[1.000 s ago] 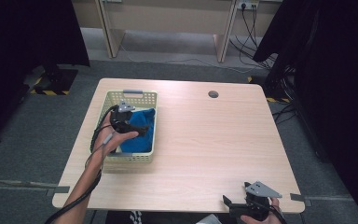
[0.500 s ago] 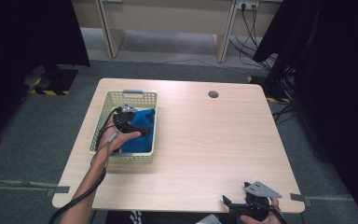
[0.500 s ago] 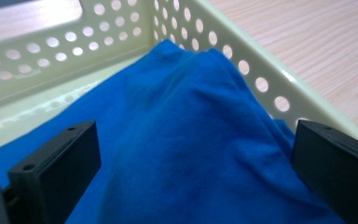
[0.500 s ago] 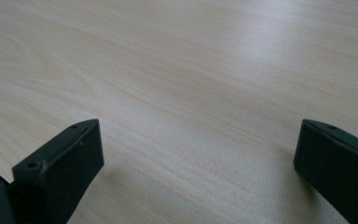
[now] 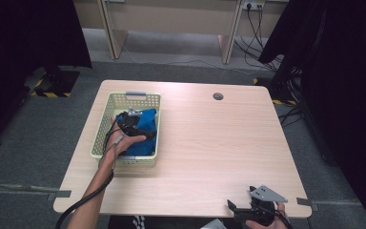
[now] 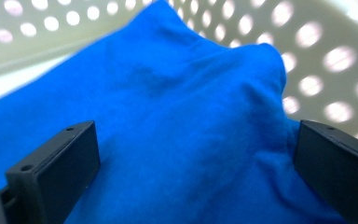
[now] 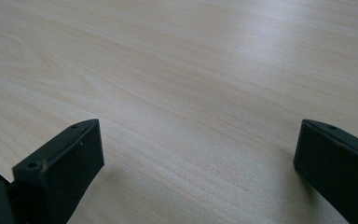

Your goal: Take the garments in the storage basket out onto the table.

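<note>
Left gripper (image 5: 132,123) reaches into a pale green perforated basket (image 5: 106,125) holding a crumpled blue cloth (image 5: 146,135), on a light wooden table (image 5: 209,143).

In the high view the person's left hand (image 5: 124,141) has the gripper down inside the basket, over the cloth, which lies against the basket's right wall near the table's left side. The left gripper view shows its two black jaws spread wide, one on either side of a raised fold of the blue cloth (image 6: 186,121), with the basket's holed wall (image 6: 335,60) just behind; the jaws have not closed on the fabric. The right gripper (image 5: 240,210) rests well apart at the table's near right edge, its jaws likewise wide apart over bare wood (image 7: 191,84).
</note>
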